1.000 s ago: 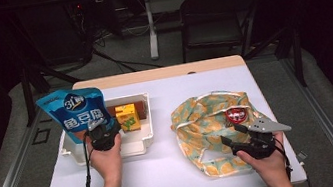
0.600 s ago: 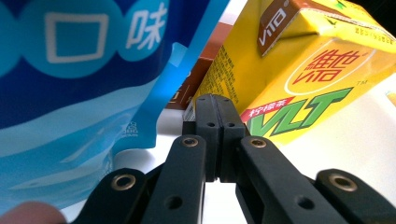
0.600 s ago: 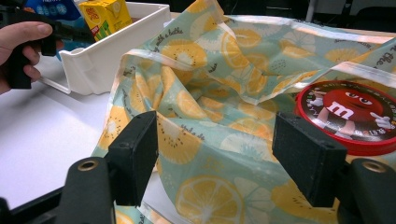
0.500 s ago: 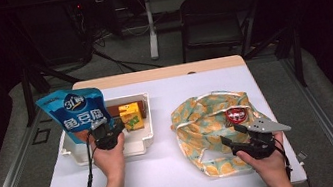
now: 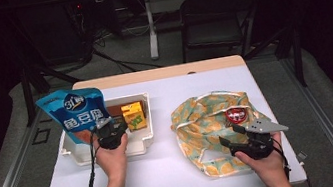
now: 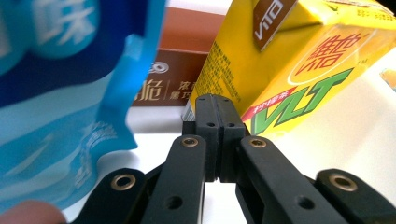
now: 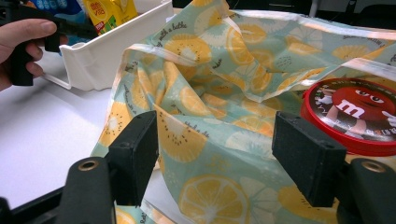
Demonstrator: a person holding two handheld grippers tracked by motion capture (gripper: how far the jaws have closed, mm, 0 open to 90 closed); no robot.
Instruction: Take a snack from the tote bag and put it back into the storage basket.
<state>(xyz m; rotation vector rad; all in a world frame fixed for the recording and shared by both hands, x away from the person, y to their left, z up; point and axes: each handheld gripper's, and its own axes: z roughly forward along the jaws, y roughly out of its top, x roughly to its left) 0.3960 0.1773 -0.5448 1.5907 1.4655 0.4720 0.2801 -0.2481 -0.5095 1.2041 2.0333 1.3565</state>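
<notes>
The left gripper (image 5: 109, 133) is hanging over the near edge of the white bin (image 5: 148, 142), its jaws pressed fully together with nothing between them in the left gripper view. The blue pouch (image 5: 78, 113) is standing just to its left and rising well above it; whether the pouch is touching the gripper cannot be told. Just beyond the closed tips, a yellow carton (image 6: 299, 60) is sitting tilted inside the bin, and a brown box (image 6: 180, 65) is lying behind it, farther from the tips.

The right gripper (image 7: 217, 158) is resting low at the near edge of the bag (image 7: 224, 84), jaws standing wide apart. Patterned fabric is lying between and under them, and the pads are not pressing on it. A red tin (image 7: 357, 114) is sitting on the bag just beyond the right-hand jaw, close to it but apart.

The two grippers are well apart, with bare white table (image 5: 167, 174) lying between them
</notes>
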